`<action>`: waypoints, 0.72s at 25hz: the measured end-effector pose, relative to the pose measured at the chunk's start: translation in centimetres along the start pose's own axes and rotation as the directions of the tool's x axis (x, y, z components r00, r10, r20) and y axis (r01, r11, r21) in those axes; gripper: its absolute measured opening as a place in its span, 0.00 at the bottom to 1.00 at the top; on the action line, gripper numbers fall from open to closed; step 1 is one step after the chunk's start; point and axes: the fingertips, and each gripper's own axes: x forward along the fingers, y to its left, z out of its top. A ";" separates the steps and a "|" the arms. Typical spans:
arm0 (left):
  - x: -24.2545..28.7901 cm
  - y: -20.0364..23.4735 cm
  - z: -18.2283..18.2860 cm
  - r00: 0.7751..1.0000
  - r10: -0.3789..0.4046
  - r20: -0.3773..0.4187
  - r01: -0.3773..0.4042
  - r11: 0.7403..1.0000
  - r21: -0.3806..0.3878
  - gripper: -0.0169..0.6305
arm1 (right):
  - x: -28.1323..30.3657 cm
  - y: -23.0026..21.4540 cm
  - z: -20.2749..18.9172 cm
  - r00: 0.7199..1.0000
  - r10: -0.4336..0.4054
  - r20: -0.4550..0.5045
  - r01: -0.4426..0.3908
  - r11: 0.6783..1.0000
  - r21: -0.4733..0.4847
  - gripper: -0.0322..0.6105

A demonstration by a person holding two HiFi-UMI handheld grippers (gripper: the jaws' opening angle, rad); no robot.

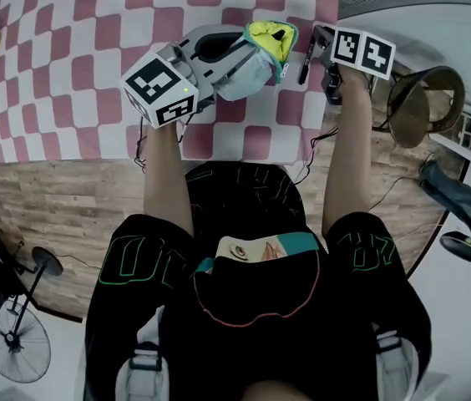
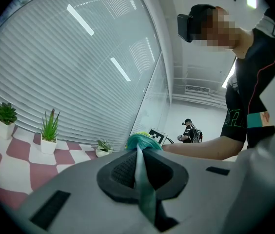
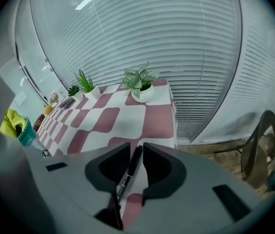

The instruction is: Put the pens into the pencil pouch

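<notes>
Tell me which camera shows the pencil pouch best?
The head view: the pencil pouch shows whole, held by the left gripper, yellow-lined mouth open. The left gripper view shows only its teal edge pinched between the jaws; the right gripper view catches a sliver at left.

Over the table [image 1: 68, 90] hang one pouch [image 1: 252, 69] and one pen [image 1: 305, 61], on it stand three plants [image 3: 140, 83], beside it one chair [image 1: 423, 103].

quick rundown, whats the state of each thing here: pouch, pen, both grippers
pencil pouch: mouth open, yellow lining showing, held by its teal edge
left gripper: shut on the pencil pouch's edge
right gripper: jaws apart, pen standing between them
pen: black, between the right jaws with a gap on one side, beside the pouch mouth, not yet inside
</notes>
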 end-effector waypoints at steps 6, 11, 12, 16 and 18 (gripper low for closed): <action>-0.1 0.1 0.0 1.000 0.016 0.005 -0.016 1.000 0.004 0.05 | 1.6 -0.2 -0.5 0.999 0.022 -0.047 -0.021 0.999 0.032 0.19; -0.9 -0.3 0.2 1.000 0.018 0.007 -0.018 1.000 0.006 0.05 | 2.0 0.0 -0.7 0.999 -0.005 -0.053 0.008 0.999 0.052 0.17; -1.2 -0.4 0.4 1.000 0.017 0.010 -0.017 1.000 0.006 0.05 | 2.0 0.0 -0.8 0.999 -0.007 -0.053 0.010 0.998 0.056 0.16; -2.7 -0.9 1.0 1.000 0.017 0.014 -0.017 1.000 0.017 0.05 | 1.3 0.5 -1.1 1.000 -0.001 -0.019 0.002 0.995 0.100 0.15; -3.8 -1.0 1.3 1.000 0.020 0.015 -0.020 0.999 0.025 0.05 | 0.6 1.4 -1.0 1.000 0.010 0.025 -0.013 0.992 0.123 0.14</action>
